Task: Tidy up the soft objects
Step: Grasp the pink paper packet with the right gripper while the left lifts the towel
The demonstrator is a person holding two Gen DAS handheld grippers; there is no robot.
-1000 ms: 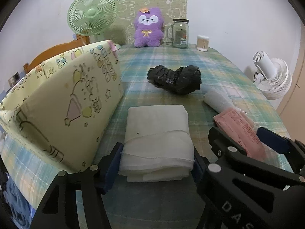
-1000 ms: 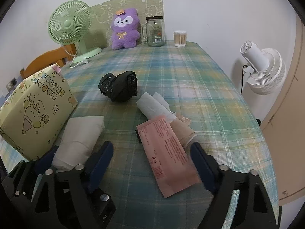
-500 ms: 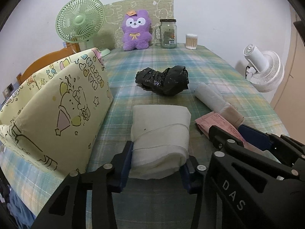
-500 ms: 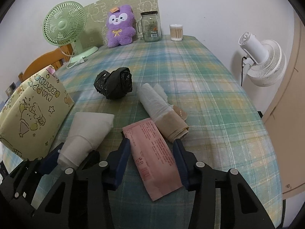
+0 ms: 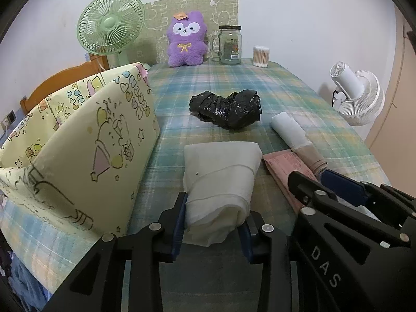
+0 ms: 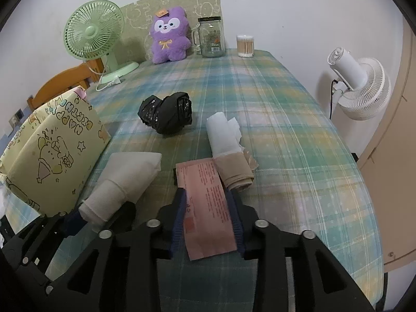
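My left gripper (image 5: 214, 214) is shut on a folded white cloth (image 5: 221, 179) near the table's front edge; the cloth also shows in the right wrist view (image 6: 124, 179). My right gripper (image 6: 208, 208) is shut on a flat pink packet (image 6: 206, 202), which also shows in the left wrist view (image 5: 283, 171). A white and beige roll (image 6: 228, 150) lies against the packet's right side. A crumpled black plastic bag (image 5: 226, 108) lies mid-table. A yellow cartoon-print gift bag (image 5: 78, 150) stands open to the left of the cloth.
At the table's far end stand a green fan (image 5: 110, 26), a purple plush toy (image 5: 186, 39), a glass jar (image 5: 230, 45) and a cotton swab tub (image 5: 260, 56). A white fan (image 6: 358, 88) stands off the right edge. A wooden chair (image 5: 59, 83) sits behind the gift bag.
Both grippers have closed: the left squeezed in on the white cloth, the right on the pink packet. Both views shifted slightly forward.
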